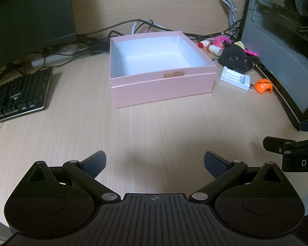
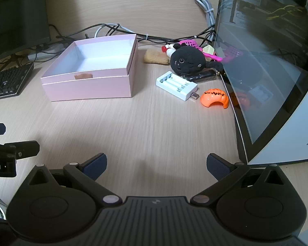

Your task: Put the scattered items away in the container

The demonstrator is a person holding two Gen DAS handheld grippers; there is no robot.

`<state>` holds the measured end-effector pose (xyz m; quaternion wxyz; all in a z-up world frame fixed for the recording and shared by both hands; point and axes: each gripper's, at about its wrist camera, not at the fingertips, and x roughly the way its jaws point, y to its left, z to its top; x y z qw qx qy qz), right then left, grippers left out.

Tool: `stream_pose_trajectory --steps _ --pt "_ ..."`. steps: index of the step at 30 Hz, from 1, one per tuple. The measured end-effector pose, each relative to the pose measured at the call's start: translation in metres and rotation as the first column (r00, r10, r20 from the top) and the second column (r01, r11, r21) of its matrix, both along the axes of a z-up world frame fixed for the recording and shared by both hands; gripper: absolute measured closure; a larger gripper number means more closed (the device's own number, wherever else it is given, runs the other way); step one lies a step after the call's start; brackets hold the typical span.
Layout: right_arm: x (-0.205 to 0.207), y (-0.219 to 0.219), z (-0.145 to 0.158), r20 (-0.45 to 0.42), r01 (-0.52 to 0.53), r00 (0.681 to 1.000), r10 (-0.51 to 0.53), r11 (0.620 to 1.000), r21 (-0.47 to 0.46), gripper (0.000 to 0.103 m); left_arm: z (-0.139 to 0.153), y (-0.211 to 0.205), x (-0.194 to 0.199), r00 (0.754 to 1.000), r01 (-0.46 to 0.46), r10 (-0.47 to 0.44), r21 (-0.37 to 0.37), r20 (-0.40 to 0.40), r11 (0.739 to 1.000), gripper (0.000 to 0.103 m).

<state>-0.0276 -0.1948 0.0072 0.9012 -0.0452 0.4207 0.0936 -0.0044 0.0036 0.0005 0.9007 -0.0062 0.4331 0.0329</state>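
An open pink box point(image 1: 164, 90) point(image 2: 88, 86) with a white inside stands mid-desk and holds nothing I can see. To its right lie a black plush toy point(image 2: 187, 61) point(image 1: 234, 58), a white battery charger point(image 2: 175, 85) point(image 1: 235, 79), an orange plastic piece point(image 2: 214, 98) point(image 1: 262, 86), a tan furry item point(image 2: 156, 58), pink plastic bits point(image 2: 190, 43) and small red-and-white bottles point(image 1: 207, 46). My left gripper point(image 1: 155, 164) is open and empty, well short of the box. My right gripper point(image 2: 157, 165) is open and empty, well short of the items.
A keyboard point(image 1: 16, 96) and a monitor point(image 1: 28, 14) are at the left. A PC case with a glass side point(image 2: 273, 71) walls the right, close to the items. Cables point(image 1: 141, 25) run behind the box. The wooden desk point(image 2: 145, 127) stretches between grippers and box.
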Motion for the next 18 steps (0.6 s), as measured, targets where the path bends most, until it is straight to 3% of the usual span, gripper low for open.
stream_pose_trajectory --steps 18 --pt "0.0006 0.0025 -0.0004 -0.001 0.000 1.000 0.000 1.000 0.001 0.000 0.0000 0.0045 -0.0003 1.000 -0.007 0.007 0.000 0.001 1.000 0.000"
